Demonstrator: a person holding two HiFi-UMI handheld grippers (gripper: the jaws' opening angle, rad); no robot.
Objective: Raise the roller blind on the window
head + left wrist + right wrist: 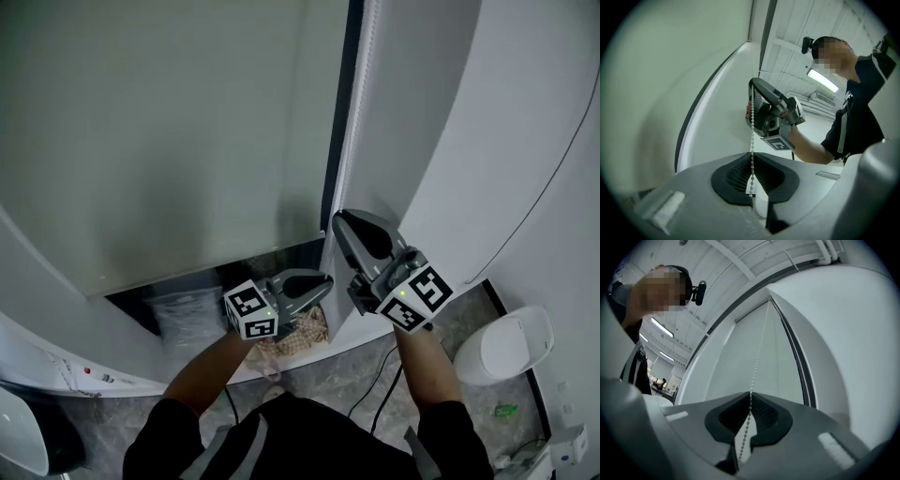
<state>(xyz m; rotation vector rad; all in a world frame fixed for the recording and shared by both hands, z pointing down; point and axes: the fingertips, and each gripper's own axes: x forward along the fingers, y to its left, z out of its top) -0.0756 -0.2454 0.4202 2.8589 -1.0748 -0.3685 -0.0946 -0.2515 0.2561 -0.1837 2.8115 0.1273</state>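
Left gripper (322,281) and right gripper (341,223), beside the roller blind (169,141), are both clamping the bead chain (752,136). The blind is hanging mostly lowered, so the raising appears largely outstanding.

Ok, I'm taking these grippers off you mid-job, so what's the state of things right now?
Left gripper: shut on the bead chain, lower grip.
Right gripper: shut on the same chain, higher up.
Blind: covers most of the window; only a dark strip shows under its bottom edge.
Done: both grips set.
Left: pull the chain hand over hand until the blind is up.
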